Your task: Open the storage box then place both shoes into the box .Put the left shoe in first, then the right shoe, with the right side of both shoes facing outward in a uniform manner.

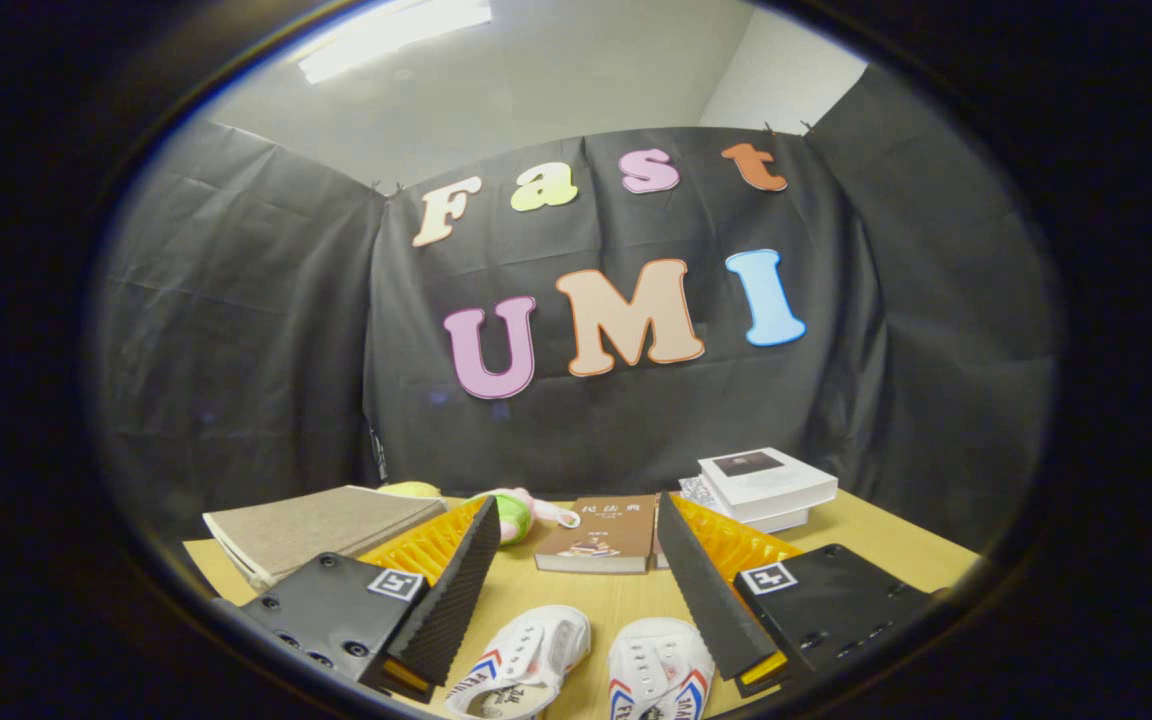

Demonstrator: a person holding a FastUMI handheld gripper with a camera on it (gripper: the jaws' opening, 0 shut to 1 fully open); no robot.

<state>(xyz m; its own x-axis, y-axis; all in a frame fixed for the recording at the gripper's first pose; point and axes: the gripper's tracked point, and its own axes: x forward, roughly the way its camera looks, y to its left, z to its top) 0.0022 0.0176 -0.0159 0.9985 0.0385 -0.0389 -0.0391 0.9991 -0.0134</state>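
Two white canvas shoes with red and blue stripes lie side by side on the wooden table, toes pointing away from me: the left one (526,660) and the right one (658,668). Both sit low between the fingers, near their base. My gripper (576,515) is held above the table with its fingers spread wide apart and nothing between them. A flat grey-brown box (321,530) with its lid shut rests beyond the left finger (451,590).
A brown book (601,535) lies just ahead of the fingers. A green and pink soft toy (516,512) sits between the box and the book. A stack of white books (766,485) stands beyond the right finger. Black cloth walls off the table's far side.
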